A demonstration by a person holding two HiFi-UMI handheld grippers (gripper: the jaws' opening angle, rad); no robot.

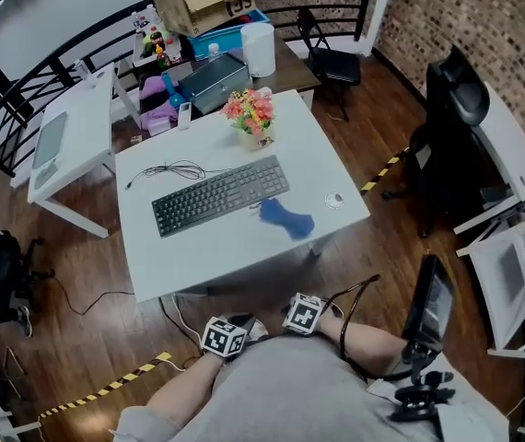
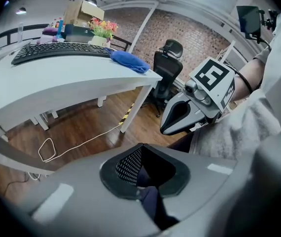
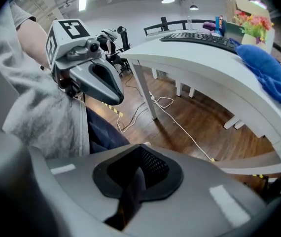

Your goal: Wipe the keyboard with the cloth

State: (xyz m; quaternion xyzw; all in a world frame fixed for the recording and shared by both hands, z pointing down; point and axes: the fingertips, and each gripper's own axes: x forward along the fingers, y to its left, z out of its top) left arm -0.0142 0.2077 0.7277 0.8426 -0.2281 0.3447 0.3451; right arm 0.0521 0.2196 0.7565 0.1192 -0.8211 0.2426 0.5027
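Left tool (image 2: 143, 185) and right tool (image 3: 131, 185) both hang lower than the near edge of the table (image 1: 244, 251), jaws pressed together, nothing in them. Blue cloth (image 1: 286, 217) lies up top, roughly 12 o'clock from them, well apart, just beside the keyboard (image 1: 219, 194) at its 4 o'clock corner.

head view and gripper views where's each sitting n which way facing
Head view: on the head, steeply down at table, keyboard, cloth; both forearms show.
Left gripper view: on the left gripper, facing the table's edge; own jaws and right gripper show.
Right gripper view: likewise mirrored; left gripper shows.
All share keyboard, cloth.
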